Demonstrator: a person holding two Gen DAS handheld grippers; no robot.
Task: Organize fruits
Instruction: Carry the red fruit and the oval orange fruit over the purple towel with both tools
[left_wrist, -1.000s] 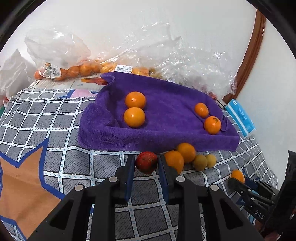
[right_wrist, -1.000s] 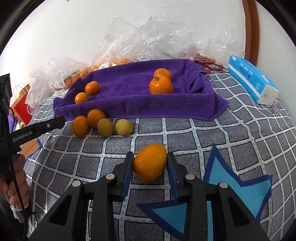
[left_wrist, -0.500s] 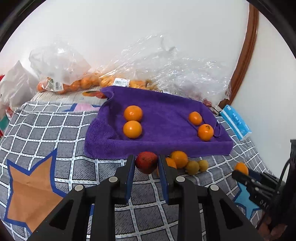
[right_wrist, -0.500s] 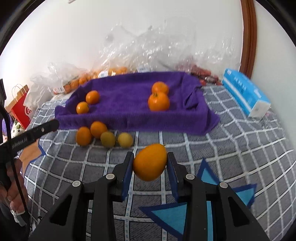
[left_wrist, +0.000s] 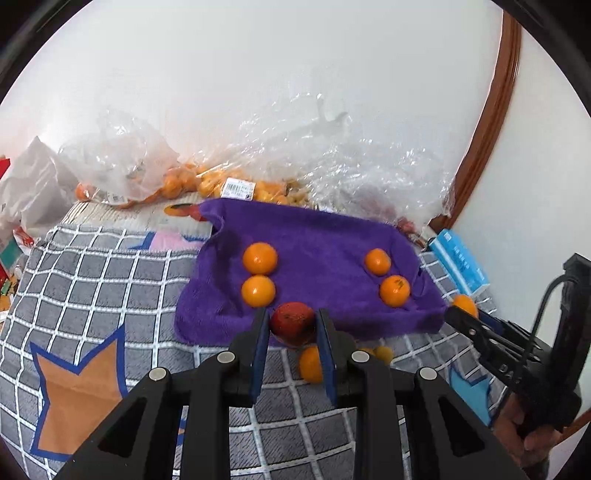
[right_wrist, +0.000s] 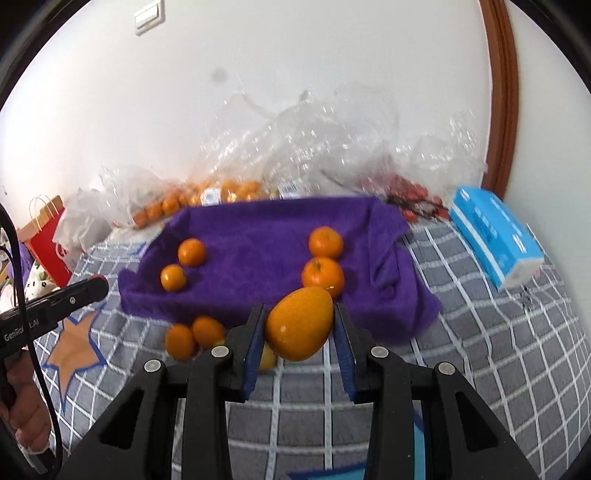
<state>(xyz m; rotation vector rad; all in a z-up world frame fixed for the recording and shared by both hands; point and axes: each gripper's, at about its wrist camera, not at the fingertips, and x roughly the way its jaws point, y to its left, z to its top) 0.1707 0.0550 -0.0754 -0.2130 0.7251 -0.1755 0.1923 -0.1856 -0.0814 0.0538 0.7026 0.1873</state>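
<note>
Through my left wrist camera, the left gripper has its jaws clamped on a red fruit, held above the near edge of the purple towel, where four oranges lie in two pairs.

From the right wrist, my right gripper grips a large orange fruit over the checked cloth, just before the towel.

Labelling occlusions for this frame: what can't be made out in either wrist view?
- Left wrist: loose fruit on the blanket, mostly behind the left hand-held gripper holding the red fruit.
- Right wrist: yellowish fruit nearly hidden behind the right hand-held gripper holding the orange fruit.
- Both views: bagged fruit, blurred behind crinkled plastic; uncountable.
</note>
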